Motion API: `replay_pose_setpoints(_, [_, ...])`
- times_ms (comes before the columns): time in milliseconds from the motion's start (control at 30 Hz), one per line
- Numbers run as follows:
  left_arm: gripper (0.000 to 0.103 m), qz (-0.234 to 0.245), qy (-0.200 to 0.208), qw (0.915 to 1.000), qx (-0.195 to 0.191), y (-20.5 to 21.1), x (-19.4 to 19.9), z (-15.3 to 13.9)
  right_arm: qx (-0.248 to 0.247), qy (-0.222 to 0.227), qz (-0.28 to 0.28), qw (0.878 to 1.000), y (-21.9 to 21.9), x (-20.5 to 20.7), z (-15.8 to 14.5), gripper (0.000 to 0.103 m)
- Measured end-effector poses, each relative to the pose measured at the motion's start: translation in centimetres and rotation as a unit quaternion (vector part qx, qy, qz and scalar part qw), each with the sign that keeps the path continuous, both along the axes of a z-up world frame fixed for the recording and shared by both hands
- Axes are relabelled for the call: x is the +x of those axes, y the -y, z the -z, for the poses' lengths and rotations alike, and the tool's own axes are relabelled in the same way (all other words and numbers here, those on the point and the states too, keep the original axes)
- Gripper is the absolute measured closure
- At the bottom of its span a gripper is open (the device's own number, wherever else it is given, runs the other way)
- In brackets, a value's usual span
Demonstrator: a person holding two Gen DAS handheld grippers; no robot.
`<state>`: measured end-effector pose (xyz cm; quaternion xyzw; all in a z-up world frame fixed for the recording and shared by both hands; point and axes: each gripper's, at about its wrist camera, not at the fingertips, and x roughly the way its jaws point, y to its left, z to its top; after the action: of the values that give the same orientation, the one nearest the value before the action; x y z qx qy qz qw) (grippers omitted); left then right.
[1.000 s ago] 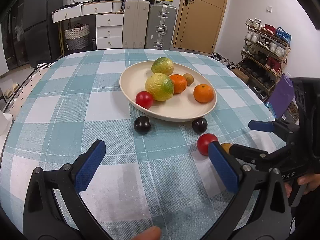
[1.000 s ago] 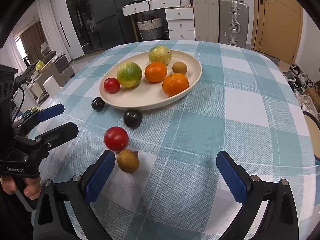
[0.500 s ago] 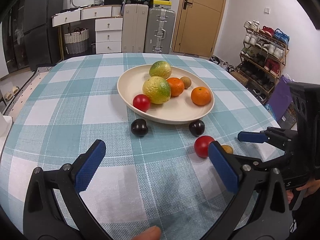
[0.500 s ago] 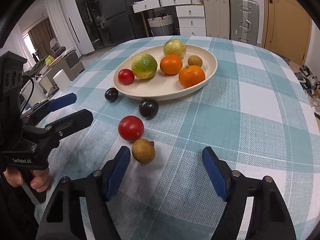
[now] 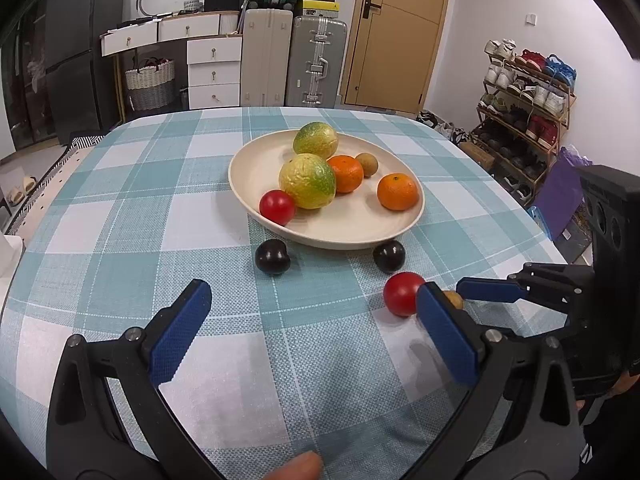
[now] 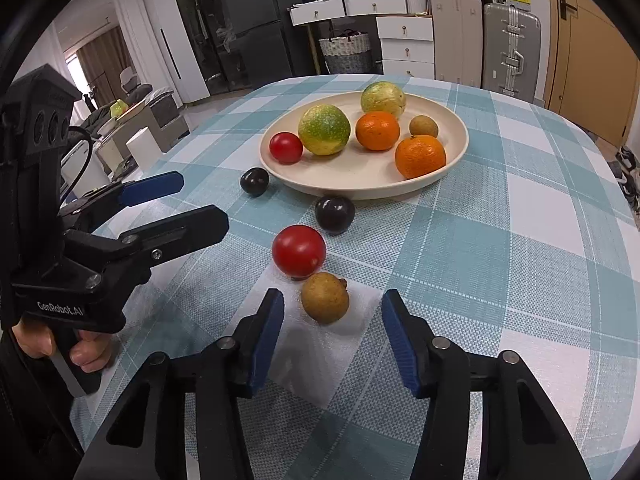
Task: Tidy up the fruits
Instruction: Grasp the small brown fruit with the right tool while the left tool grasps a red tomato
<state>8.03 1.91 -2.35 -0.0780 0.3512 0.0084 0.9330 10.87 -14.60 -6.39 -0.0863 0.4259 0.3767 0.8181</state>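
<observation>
Left wrist view: small brown fruit mostly hidden behind left gripper's right finger, only a sliver shows. Red tomato partly covered too. Fingertip cut off at bottom edge. Right wrist view: left hand half hidden behind handle, cut by edge.

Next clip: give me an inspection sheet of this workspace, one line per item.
Surface: round table with teal-and-white checked cloth.
Job's things: cream oval plate holds two green-yellow fruits, two oranges, one red fruit, one small brown fruit. Off the plate: two dark plums, red round fruit, small brown round fruit.
Clutter: nothing seen on the table.
Grippers: right gripper open, has just been closing, brown fruit between its fingers, untouched; left gripper open, empty.
Cables: black cable behind the left gripper.
Surroundings: suitcases, white drawers, shoe rack, wooden door.
</observation>
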Motion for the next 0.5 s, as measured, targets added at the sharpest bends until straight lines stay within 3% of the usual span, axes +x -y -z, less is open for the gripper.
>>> replay_pose_setpoints(500, [0.001, 0.000, -0.003, 1.0000, -0.001, 0.11, 0.31, 0.16, -0.015, 0.015, -0.011, 1.000, -0.39, -0.23, 0.04, 0.076])
